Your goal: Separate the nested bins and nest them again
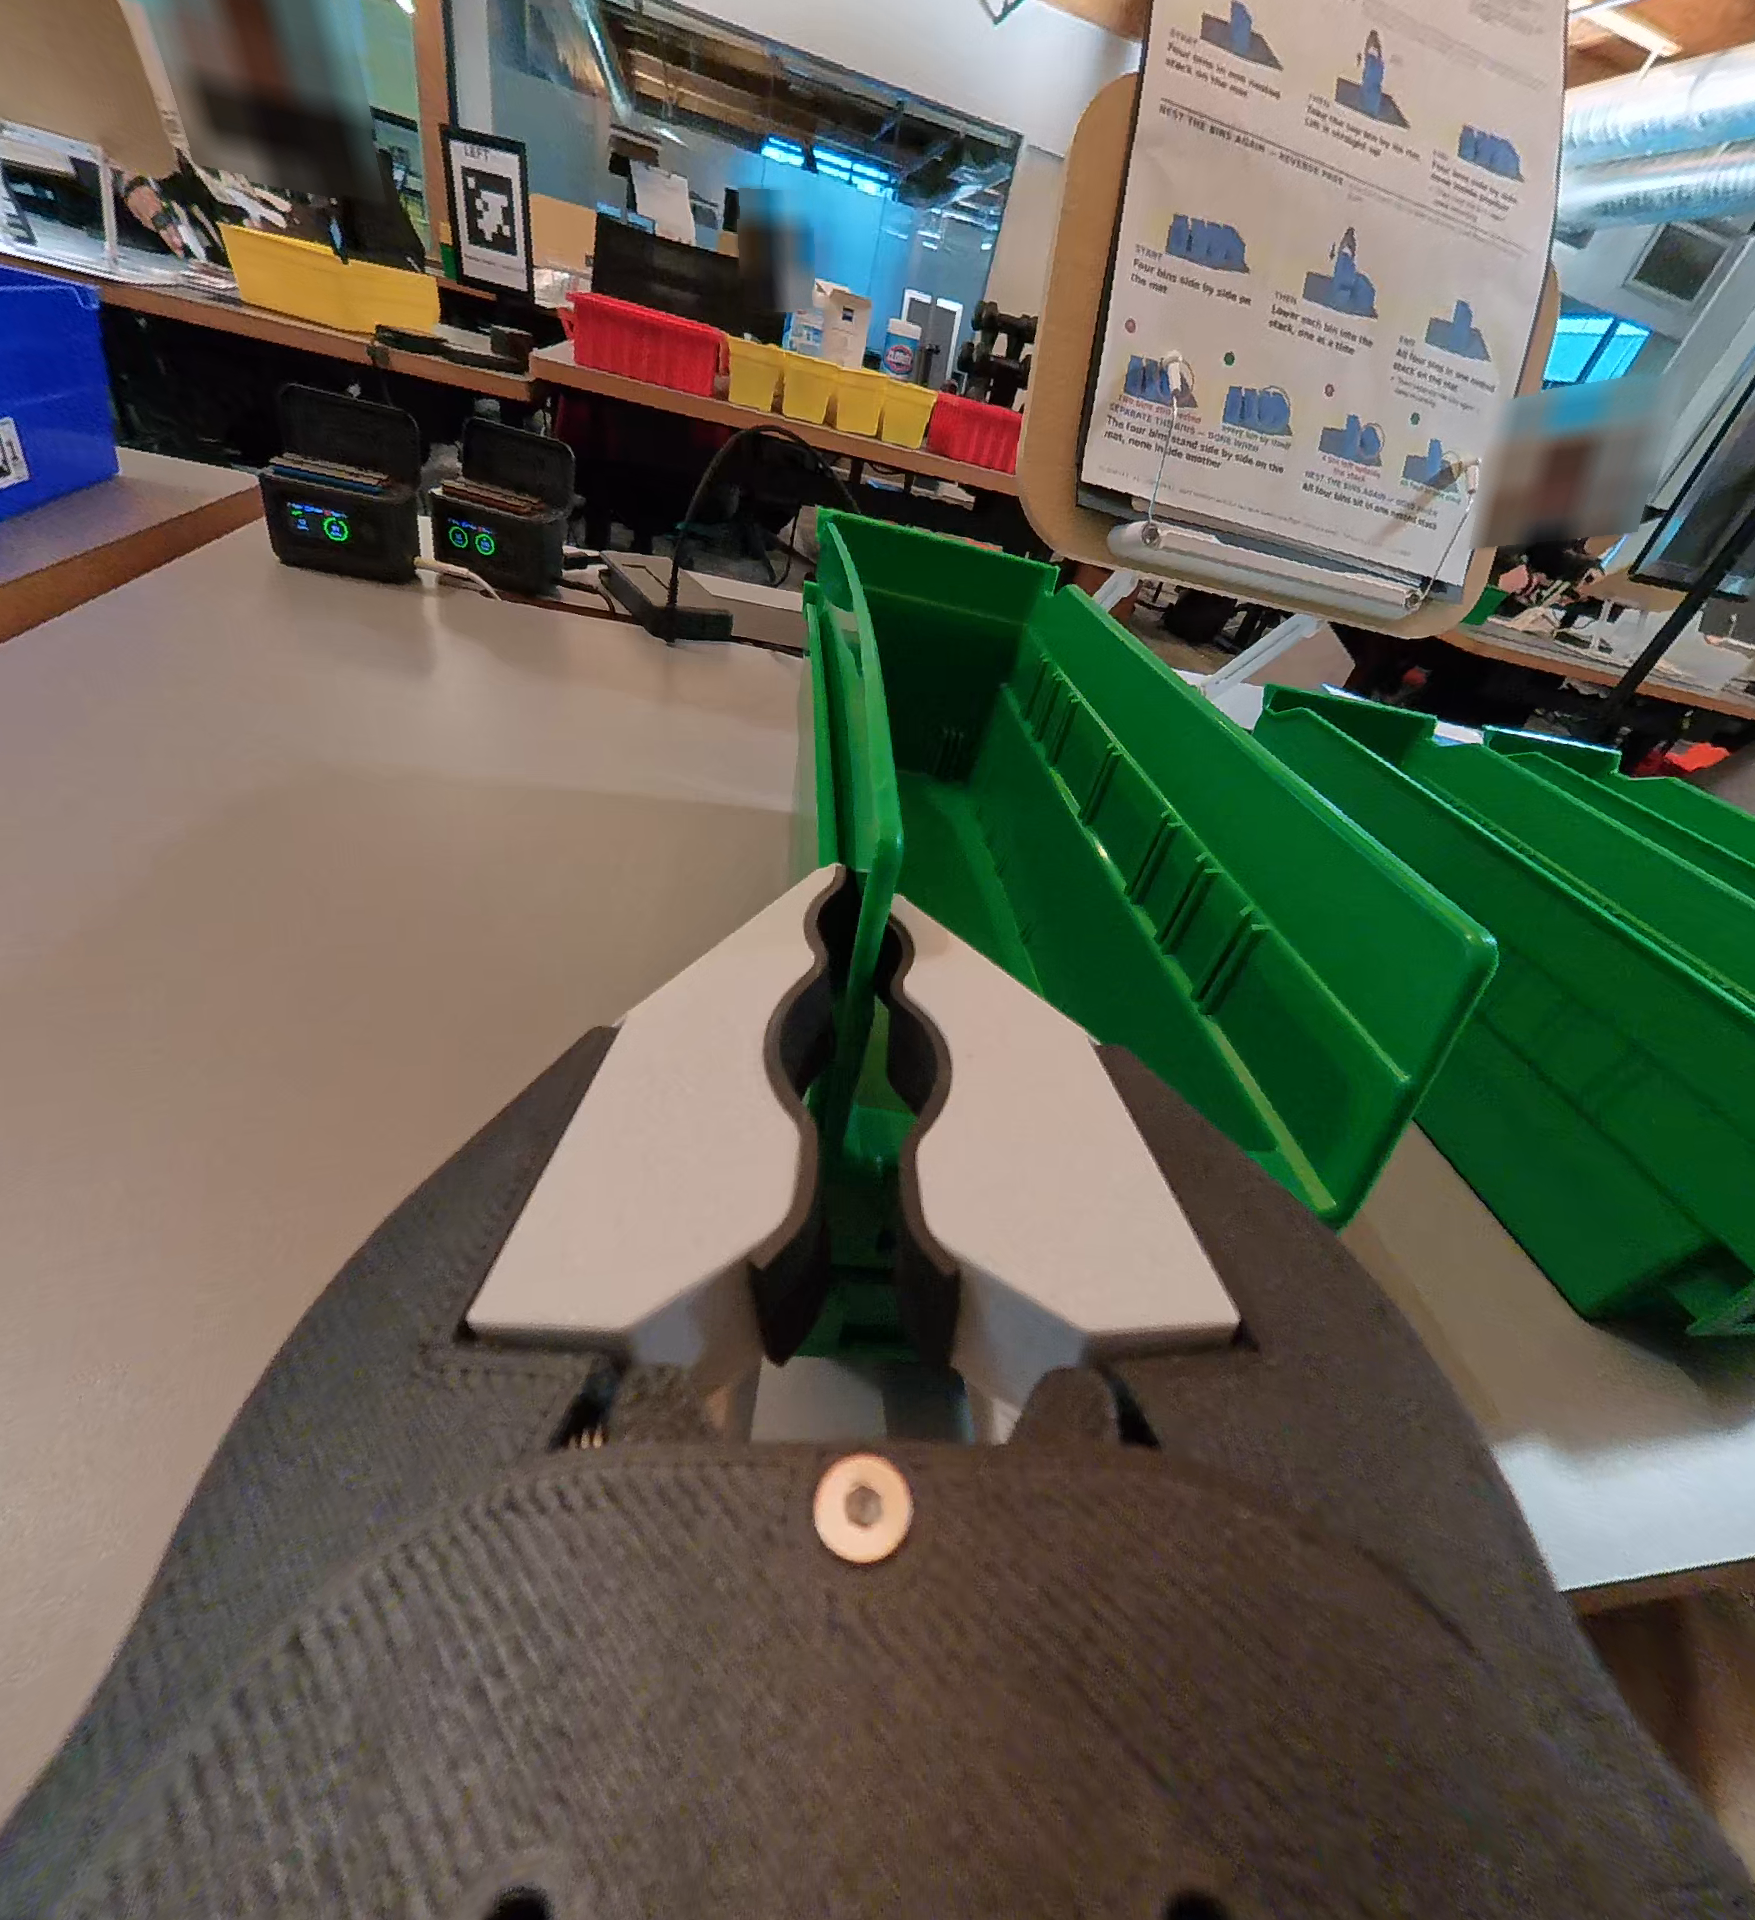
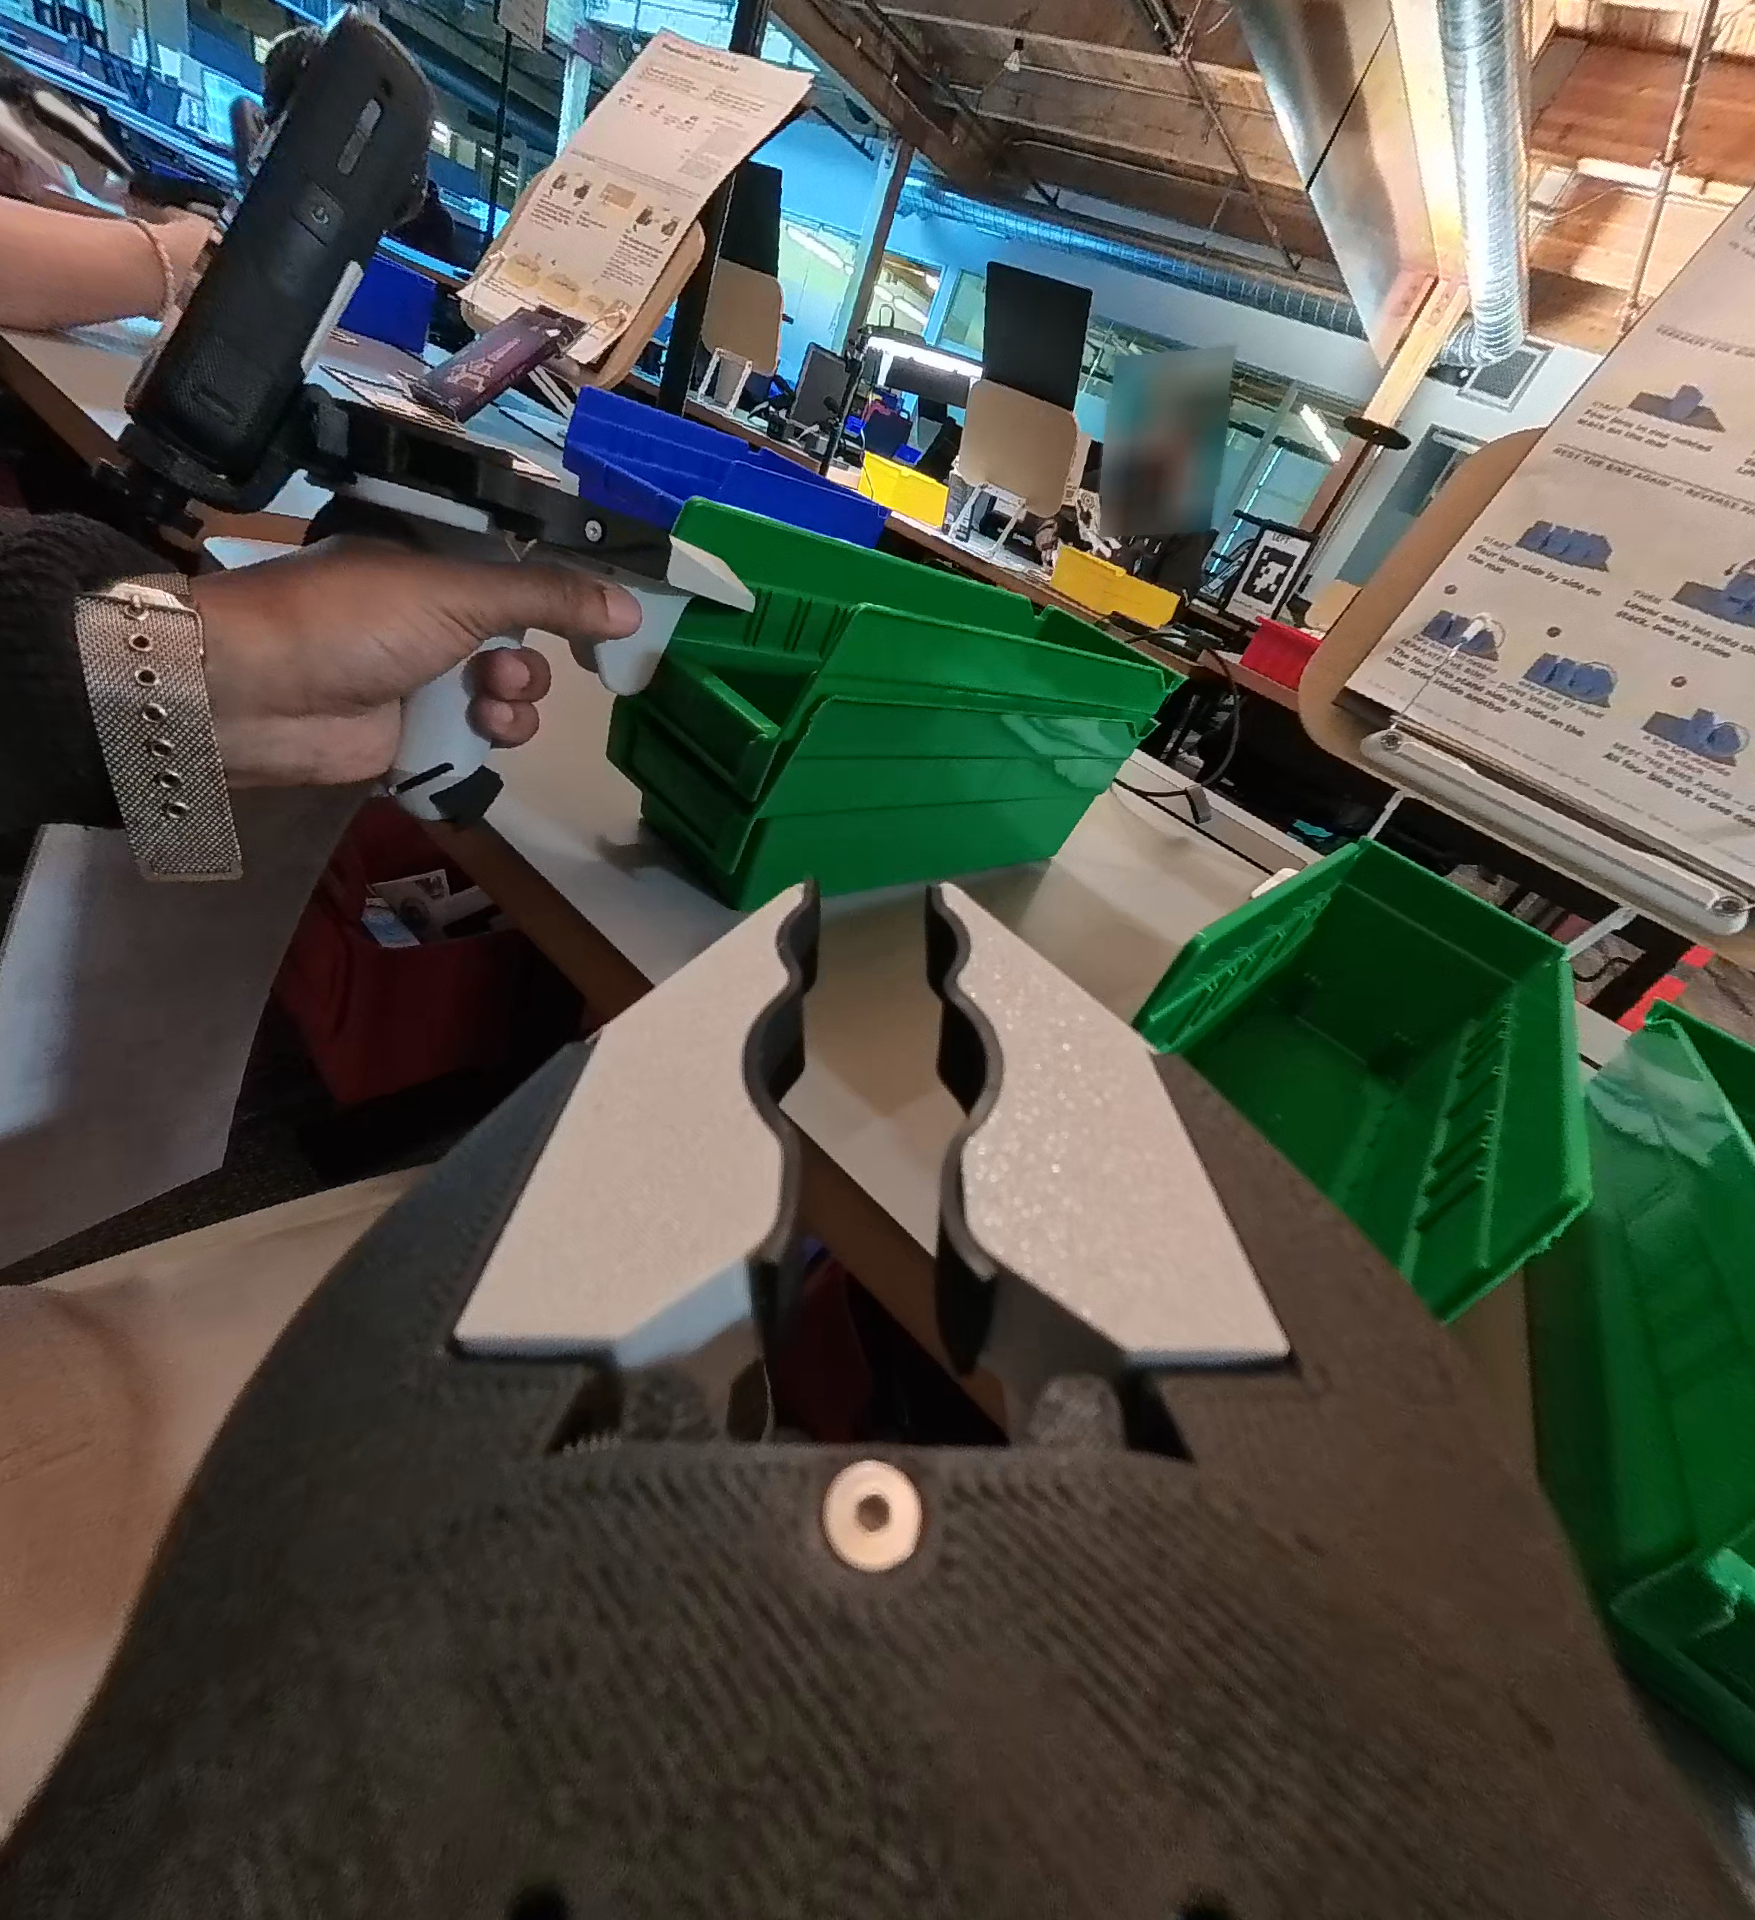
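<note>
Two loose green bins point(image 2: 1392, 1091) flank right hand-held gripper point(image 2: 873, 935)

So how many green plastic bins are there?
4 green plastic bins: top bin in the left tool, lower bin nested under it, middle bin alone, right-edge bin. More may hide nested.

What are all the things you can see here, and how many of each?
Nested stack of green plastic bins: at least two, green, table's left.
Loose green plastic bins: at least two, green, table's right.
Flat table: one, grey, under the bins.
Paper instruction sheet: one, white, on a stand behind the bins.
Small cases with lit displays: two, black, table's far edge.
Large blue plastic bin: one, blue, far left.
Left gripper: grey-black, shut on the stack's top bin.
Right gripper: grey-black, open, holding nothing.
Left hand: holding the left gripper's handle.
</note>
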`<state>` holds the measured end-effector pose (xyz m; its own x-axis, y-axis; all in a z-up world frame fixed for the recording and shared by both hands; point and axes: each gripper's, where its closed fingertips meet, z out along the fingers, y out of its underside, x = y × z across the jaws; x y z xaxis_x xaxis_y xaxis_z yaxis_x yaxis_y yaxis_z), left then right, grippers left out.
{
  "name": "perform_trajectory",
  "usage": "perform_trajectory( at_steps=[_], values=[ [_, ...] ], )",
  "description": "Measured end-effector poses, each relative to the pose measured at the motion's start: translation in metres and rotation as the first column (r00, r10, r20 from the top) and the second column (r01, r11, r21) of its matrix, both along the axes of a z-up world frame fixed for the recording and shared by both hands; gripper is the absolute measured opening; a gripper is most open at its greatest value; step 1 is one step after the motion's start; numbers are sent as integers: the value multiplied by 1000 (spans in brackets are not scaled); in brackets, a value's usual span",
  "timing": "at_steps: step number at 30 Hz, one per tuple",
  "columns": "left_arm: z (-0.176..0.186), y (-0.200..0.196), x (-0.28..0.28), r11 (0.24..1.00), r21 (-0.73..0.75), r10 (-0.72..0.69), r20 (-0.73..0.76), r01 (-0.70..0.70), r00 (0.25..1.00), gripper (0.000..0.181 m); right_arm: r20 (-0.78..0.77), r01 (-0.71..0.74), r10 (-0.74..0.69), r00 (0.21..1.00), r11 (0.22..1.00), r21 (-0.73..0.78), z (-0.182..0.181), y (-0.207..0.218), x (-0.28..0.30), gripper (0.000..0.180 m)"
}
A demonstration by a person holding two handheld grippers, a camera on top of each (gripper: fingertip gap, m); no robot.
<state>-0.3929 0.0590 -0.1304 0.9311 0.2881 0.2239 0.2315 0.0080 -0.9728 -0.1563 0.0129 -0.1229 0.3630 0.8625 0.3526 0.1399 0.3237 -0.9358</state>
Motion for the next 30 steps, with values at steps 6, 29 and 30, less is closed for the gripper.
perform_trajectory(
  at_steps=[6,29,30],
  values=[
    [0,-1,-1,1000,-8,8,-17,-8,1000,0,6,0,0,1000,1000,-6,-2,1,0,19],
    [0,-37,-77,975,-26,219,-30,-220,975,0,12,-3,4,1000,998,-57,-5,7,-2,21],
    [0,-39,-77,975,-27,219,-33,-219,975,0,12,-8,9,1000,998,-62,-5,7,-4,21]
  ],
)
